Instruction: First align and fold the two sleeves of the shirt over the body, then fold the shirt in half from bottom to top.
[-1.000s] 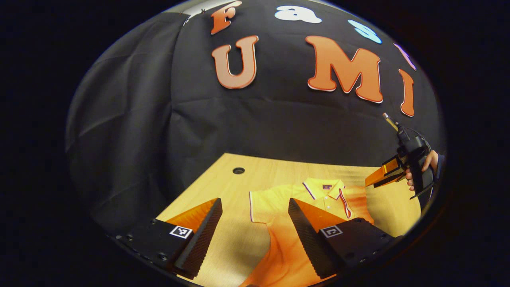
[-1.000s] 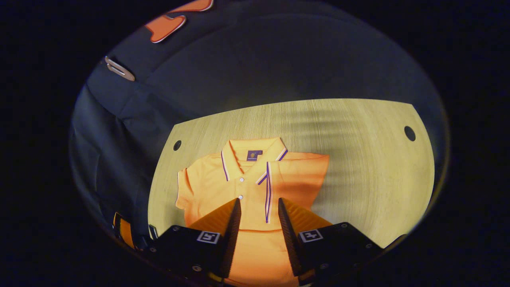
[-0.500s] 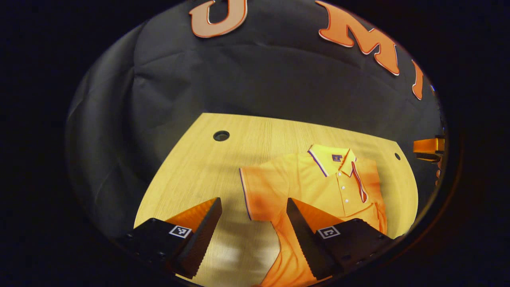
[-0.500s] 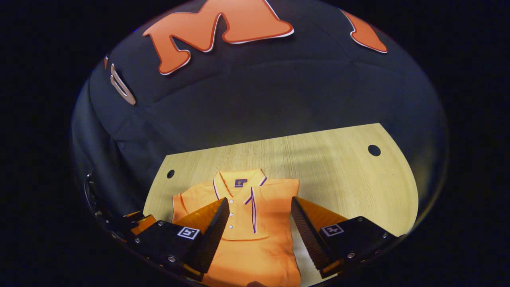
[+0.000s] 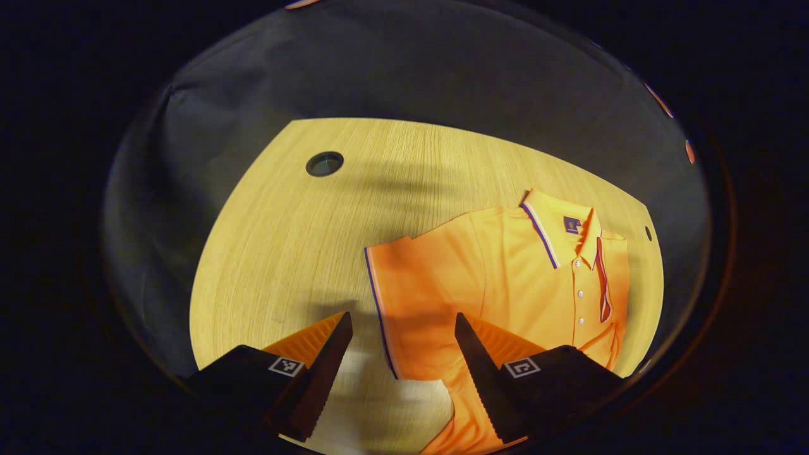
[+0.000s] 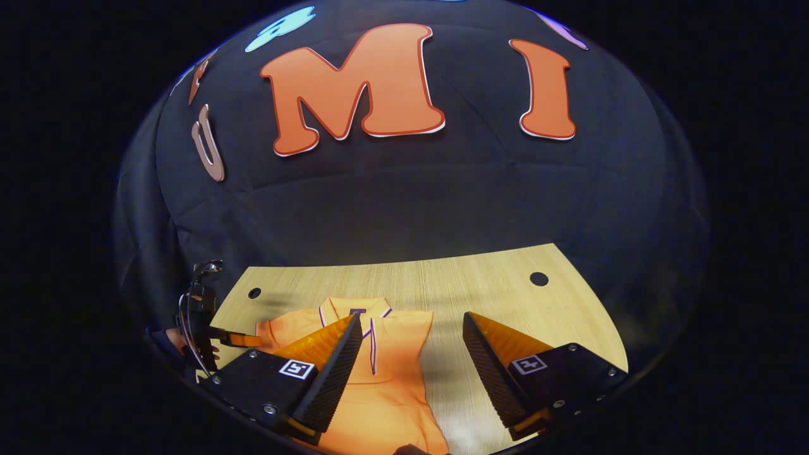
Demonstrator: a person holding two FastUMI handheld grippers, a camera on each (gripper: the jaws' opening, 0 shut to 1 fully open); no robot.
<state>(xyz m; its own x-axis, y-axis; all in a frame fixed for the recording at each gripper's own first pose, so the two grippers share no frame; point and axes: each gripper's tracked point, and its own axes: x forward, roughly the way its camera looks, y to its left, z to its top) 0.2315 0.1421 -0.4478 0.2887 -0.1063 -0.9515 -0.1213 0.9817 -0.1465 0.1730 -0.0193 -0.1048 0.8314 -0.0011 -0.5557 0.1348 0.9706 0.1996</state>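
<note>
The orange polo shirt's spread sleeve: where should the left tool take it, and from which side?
Probably at the striped cuff edge of the orange polo shirt, coming from the bare wooden table side. The sleeve lies flat, spread outward, its cuff between the open left tool fingers.

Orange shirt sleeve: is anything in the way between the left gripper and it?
Nothing visible. The left gripper hangs open right over the sleeve edge of the orange shirt, with only bare wooden table around it.
</note>
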